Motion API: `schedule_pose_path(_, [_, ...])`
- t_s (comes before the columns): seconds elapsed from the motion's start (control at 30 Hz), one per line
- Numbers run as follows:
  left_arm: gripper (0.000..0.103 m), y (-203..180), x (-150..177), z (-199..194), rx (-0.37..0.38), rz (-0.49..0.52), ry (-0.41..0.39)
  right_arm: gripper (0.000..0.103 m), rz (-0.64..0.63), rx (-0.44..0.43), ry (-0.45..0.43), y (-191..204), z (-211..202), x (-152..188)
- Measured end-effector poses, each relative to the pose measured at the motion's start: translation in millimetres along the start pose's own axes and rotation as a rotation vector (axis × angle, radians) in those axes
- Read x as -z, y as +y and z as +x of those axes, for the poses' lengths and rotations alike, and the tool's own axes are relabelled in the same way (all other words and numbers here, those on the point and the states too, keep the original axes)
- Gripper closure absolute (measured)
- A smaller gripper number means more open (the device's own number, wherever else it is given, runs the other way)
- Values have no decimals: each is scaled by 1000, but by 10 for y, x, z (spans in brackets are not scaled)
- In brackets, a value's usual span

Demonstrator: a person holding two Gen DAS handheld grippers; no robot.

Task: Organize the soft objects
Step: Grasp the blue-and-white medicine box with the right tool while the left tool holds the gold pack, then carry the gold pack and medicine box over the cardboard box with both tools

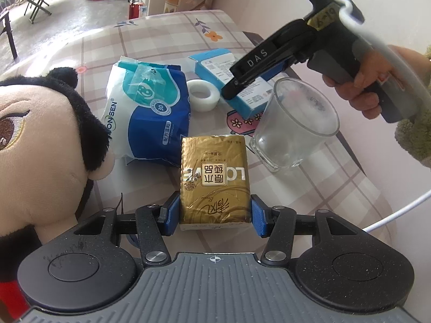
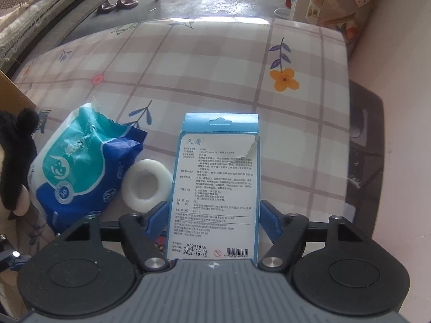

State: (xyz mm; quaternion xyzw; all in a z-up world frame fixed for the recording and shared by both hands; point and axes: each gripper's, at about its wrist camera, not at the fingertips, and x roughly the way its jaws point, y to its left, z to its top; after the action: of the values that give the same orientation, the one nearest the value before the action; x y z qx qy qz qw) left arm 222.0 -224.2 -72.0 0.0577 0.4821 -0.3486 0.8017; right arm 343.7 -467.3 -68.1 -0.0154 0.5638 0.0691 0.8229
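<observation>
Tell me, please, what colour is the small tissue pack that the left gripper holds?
Gold, with white lettering. The tissue pack shows best in the left wrist view.

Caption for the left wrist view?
Left gripper clamps gold tissue pack; right gripper over blue box.

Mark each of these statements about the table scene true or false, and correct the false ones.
1. The left gripper is clamped on a gold tissue pack. True.
2. The glass cup lies on its side. False: it stands upright.
3. The blue box lies between the right gripper's fingers. True.
4. The white tape roll sits on top of the wipes pack. False: it rests on the tablecloth between the wipes pack and the box.
</observation>
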Motion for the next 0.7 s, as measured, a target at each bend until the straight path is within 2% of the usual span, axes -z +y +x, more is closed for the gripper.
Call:
schedule_pose_path(0.2, [51,-20,10,-1,-10,2,-6,29,24,49,-61,-38,-81,71])
schedule_pose_path(0.4, [51,-44,23,-85,1,-5,-18,29,87,104,-152,-195,-419,253])
schedule_pose_path(0.57, [51,-93,73,-170,17,-12,-20,29,206,106,-210,-434,-706,636])
schedule_pose_path(0.7, [51,-149,144,-240,33,-17,-14,29,316,81,-238,-571,-896,1093])
